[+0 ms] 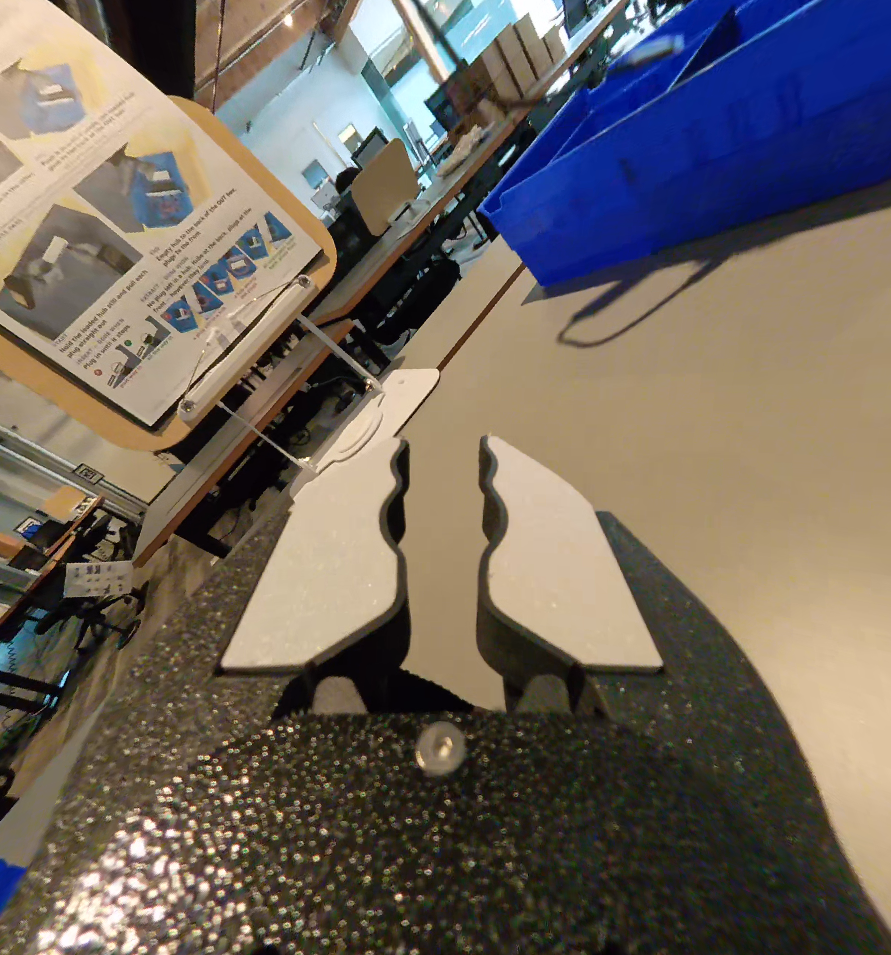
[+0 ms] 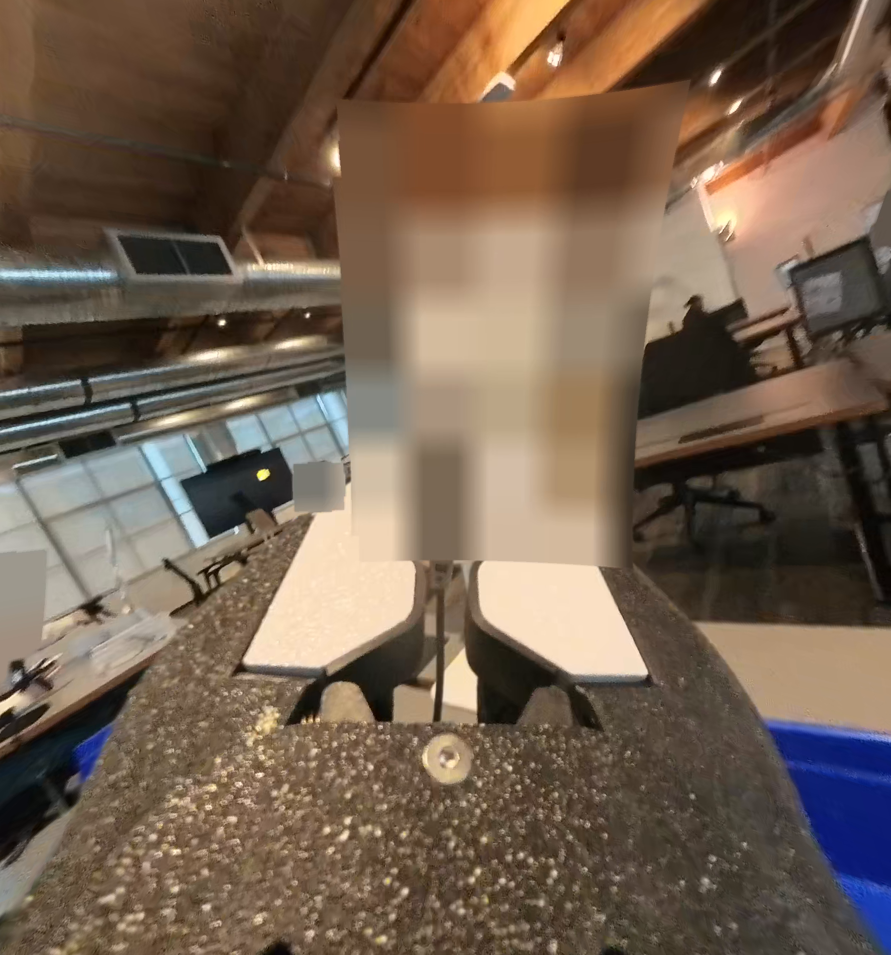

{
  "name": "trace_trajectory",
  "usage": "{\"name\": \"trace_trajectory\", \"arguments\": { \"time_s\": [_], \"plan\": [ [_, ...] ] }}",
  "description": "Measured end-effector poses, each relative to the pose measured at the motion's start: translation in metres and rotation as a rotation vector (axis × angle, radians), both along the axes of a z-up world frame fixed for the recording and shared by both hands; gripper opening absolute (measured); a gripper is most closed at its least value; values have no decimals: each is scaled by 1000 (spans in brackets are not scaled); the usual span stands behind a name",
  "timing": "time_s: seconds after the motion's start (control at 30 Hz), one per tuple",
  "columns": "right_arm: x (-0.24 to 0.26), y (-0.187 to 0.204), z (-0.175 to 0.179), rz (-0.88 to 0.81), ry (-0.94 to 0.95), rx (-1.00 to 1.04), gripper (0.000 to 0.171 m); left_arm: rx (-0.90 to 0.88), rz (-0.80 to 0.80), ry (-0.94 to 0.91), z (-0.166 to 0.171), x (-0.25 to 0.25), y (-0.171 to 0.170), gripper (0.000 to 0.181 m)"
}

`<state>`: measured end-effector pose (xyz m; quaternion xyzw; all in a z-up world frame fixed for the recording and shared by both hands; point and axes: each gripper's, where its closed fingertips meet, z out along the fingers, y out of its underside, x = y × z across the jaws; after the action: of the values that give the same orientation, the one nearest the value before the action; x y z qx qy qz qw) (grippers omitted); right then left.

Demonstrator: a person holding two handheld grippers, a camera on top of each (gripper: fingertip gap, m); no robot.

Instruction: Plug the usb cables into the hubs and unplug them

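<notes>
My left gripper (image 1: pixel 443 444) is open and empty, low over the beige table (image 1: pixel 691 491). My right gripper (image 2: pixel 443 568) is tilted up toward the ceiling, its jaws close together. A patch hides its tips. A thin black usb cable (image 2: pixel 439 651) runs down between its fingers, so it seems shut on the cable. In the left wrist view a blurred grey object (image 1: pixel 652 51) hangs above the blue bins (image 1: pixel 717 155), and a looped cable shadow (image 1: pixel 629 310) lies on the table. I cannot make out a hub clearly.
An instruction sheet on a wooden board (image 1: pixel 122 232) stands on a white stand at the table's left edge. A blue bin (image 2: pixel 856 806) lies below the right gripper. Desks, chairs and monitors fill the room behind.
</notes>
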<state>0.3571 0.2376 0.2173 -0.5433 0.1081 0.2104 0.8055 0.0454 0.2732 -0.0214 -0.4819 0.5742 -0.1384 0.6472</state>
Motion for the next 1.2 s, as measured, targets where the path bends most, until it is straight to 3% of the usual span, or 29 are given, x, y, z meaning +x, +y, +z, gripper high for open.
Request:
{"name": "trace_trajectory", "arguments": {
  "time_s": [0.23,0.77,0.87,1.07,1.2],
  "plan": [
    [59,-11,20,-159,-46,43,12,-1,9,27,-6,1,0,24],
    [101,31,-54,-304,-88,-124,12,2,-14,110,-24,8,-7,24],
    [104,46,-89,-342,-114,-292,11,-1,-21,124,-26,9,-8,24],
    [102,58,-184,-322,-192,-854,13,-6,-28,132,-27,9,-10,24],
    [97,54,-215,-288,-237,-1049,13,0,-31,140,-28,10,-11,23]
  ]
}}
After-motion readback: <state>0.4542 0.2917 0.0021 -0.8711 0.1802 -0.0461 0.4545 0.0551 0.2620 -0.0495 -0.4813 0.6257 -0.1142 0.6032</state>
